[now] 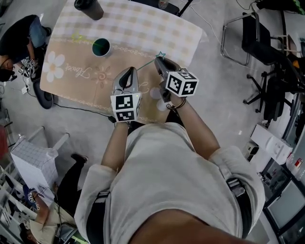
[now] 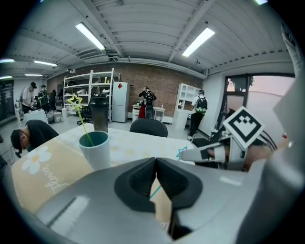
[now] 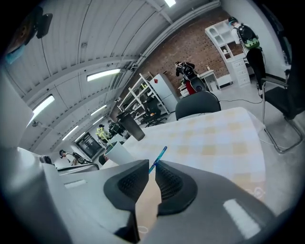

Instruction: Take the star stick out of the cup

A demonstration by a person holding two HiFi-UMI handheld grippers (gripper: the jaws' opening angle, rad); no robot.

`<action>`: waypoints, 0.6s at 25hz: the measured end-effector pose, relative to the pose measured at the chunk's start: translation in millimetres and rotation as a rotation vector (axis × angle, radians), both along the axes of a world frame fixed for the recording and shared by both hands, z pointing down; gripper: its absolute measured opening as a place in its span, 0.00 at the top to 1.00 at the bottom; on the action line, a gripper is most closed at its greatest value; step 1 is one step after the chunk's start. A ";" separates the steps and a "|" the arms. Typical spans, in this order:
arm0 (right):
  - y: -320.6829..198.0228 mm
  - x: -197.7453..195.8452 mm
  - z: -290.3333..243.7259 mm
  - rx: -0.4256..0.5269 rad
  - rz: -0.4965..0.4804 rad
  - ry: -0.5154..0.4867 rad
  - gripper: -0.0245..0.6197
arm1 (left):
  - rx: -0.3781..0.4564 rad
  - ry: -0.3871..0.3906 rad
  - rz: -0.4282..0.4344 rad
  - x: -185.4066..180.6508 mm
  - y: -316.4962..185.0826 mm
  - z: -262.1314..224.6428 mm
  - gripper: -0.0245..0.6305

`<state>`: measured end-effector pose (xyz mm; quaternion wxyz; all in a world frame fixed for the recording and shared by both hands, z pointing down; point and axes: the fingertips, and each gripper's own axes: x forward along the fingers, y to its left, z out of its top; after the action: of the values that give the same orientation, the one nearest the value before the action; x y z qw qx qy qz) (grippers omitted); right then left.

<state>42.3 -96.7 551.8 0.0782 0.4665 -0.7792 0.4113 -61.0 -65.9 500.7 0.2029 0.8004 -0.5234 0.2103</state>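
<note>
The person holds both tools low over the near edge of the counter [image 1: 143, 28], which carries a checked cloth. The right tool [image 1: 159, 60] [image 3: 151, 164] has its jaws a little spread. The blue star stick [image 1: 160, 55] [image 3: 159, 156] passes between their tips and lies close against one pad, and the gap is wider than the stick. Its star [image 2: 181, 152] stands just in front of the right tool's tips, above the cloth, well apart from the cup.

The left tool [image 1: 127, 71] [image 2: 156, 159] has its jaws pressed together, with nothing between the pads. Through the small opening under its closed tips a short piece of the blue stick is visible beyond them. I cannot tell if the stick touches this tool.

The teal cup [image 1: 101, 46] [image 2: 95, 147] [image 3: 116, 152] stands upright further back on the counter, left of both tools. A yellow star stick [image 2: 75, 100] is in it and leans out over the rim. A dark tumbler [image 1: 89, 8] [image 2: 99, 114] stands behind the cup, near the far edge
</note>
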 end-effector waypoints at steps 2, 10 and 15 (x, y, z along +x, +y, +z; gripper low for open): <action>-3.1 3.0 11.4 -0.017 -0.001 -0.006 0.89 | -0.018 0.001 0.008 4.7 -3.5 6.5 0.96; -3.1 9.1 57.1 -0.127 -0.014 0.003 0.87 | -0.072 -0.022 0.002 2.4 -10.5 23.2 0.96; 3.7 20.5 65.6 -0.146 -0.035 0.030 0.86 | -0.073 -0.029 0.004 13.1 -7.0 26.8 0.96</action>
<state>62.7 -93.0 617.4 0.1309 0.4522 -0.7539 0.4583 -47.8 -72.9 527.4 0.2239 0.7904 -0.5168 0.2412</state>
